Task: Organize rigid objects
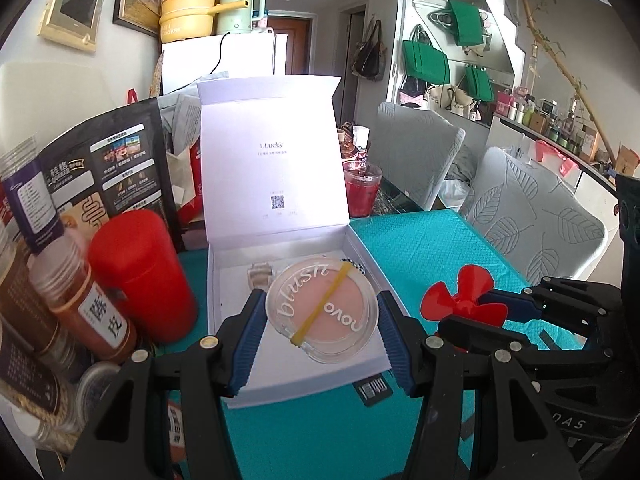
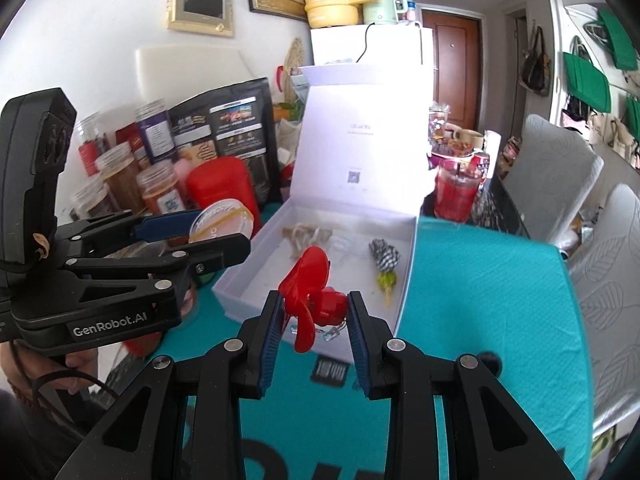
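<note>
right tongs (image 2: pixel 316 316) clamp red fan (image 2: pixel 310 300) | white box (image 2: pixel 404 280) open behind

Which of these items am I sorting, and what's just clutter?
In play: blush compact in left gripper; red fan in right gripper; white box.

Clutter: spice jars, red canister, red drink.

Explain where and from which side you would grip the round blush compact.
Grip the blush compact across its clear rim at opposite edges, as the left hand-held gripper does now. It is a flat disc, so come edge-on and level with it, clear of the yellow rubber band.
</note>
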### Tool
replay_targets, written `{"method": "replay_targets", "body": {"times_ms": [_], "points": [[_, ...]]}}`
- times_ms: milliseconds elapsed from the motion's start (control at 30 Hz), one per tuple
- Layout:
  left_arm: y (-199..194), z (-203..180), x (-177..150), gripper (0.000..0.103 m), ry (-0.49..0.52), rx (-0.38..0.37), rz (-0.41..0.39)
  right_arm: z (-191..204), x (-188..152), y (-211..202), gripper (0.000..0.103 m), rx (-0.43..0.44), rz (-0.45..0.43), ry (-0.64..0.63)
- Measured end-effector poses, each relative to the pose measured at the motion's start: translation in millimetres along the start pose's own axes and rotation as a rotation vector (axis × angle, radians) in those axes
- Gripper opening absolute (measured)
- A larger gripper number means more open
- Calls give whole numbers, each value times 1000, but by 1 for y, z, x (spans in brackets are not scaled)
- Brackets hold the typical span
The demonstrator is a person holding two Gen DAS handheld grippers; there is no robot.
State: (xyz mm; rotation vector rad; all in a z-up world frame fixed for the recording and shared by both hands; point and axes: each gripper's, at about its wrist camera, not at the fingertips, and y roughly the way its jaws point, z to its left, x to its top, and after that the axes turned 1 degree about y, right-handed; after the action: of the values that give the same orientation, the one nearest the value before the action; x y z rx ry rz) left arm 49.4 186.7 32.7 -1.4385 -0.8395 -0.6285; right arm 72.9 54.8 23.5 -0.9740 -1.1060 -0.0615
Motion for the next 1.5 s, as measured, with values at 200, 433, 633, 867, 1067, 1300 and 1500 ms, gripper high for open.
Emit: {"method": "replay_targets", "body": {"times_ms": [200, 433, 633, 867, 1067, 1300, 1500], "points": [[34, 9, 7, 55, -6, 7, 36, -16, 11, 28, 31, -15, 19, 13], [70, 19, 10, 55, -11, 16, 88, -31, 17, 62, 31, -12, 55, 30], [94, 23, 6, 55, -14, 3, 138, -39, 20, 86, 31, -11, 80, 33], [118, 26, 0, 55, -16, -24, 217, -42, 18, 113, 31, 1, 127, 37], [134, 30, -8, 55, -22, -24, 273, -45, 12, 131, 31, 19, 167, 54], [150, 39, -14, 55, -44, -25, 318, -46, 6, 150, 31, 20, 214, 57], [163, 43, -22, 55, -43, 8, 345, -44, 2, 167, 31, 15, 249, 35]]}}
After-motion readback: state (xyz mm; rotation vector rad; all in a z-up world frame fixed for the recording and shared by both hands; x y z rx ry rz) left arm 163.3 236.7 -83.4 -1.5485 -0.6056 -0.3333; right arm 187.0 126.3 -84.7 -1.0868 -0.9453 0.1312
